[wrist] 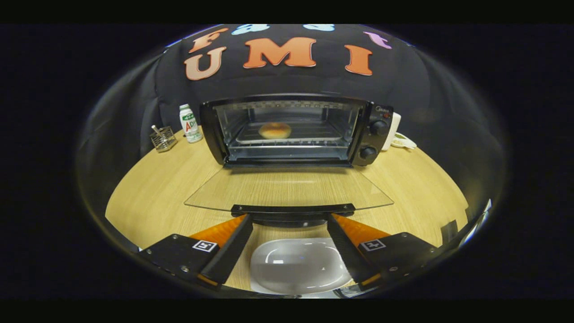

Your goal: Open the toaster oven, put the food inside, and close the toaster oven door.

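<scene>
**Toaster oven open, bun on rack, gripper at door handle**

The toaster oven (296, 130) stands on a wooden table (148, 197) with its glass door (289, 190) folded down flat toward the gripper (289, 220). A round bun (275, 130) rests on the wire rack (314, 133) inside the cavity. Two control knobs (379, 128) occupy the oven's right panel.

The jaws are spread wide. The fingertips flank the dark door handle (292, 209), one at each end; contact with it cannot be determined. A white plate (298, 264) lies on the table between the fingers, below the handle.

Left of the oven stand a small bottle (190, 123) and a wire holder (163, 138). A white object (399, 134) sits at the oven's right side.
</scene>
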{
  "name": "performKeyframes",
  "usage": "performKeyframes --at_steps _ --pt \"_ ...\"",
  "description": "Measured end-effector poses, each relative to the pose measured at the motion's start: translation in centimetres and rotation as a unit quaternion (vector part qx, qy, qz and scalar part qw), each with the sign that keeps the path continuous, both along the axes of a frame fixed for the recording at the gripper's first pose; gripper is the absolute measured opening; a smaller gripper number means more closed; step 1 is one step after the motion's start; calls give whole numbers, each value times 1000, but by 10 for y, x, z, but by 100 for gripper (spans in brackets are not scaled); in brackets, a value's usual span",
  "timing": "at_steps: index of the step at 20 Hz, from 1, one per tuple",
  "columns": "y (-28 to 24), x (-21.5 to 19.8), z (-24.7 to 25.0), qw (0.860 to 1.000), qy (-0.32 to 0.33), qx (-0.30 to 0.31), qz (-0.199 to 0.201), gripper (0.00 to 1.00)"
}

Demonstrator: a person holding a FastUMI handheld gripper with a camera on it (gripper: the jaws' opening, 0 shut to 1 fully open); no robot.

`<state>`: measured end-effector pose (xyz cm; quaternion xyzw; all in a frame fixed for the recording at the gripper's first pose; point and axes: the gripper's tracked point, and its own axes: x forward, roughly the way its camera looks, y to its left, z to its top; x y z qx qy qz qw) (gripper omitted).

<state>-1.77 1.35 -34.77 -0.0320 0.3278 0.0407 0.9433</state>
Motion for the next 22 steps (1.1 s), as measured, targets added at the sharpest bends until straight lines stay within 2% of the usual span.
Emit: performKeyframes --at_steps 10,17,22 --pt "6 74 92 997 -83 8 1 100" --pt "12 125 106 996 -90 -5 9 100" --pt "15 129 107 997 -79 -3 13 100"
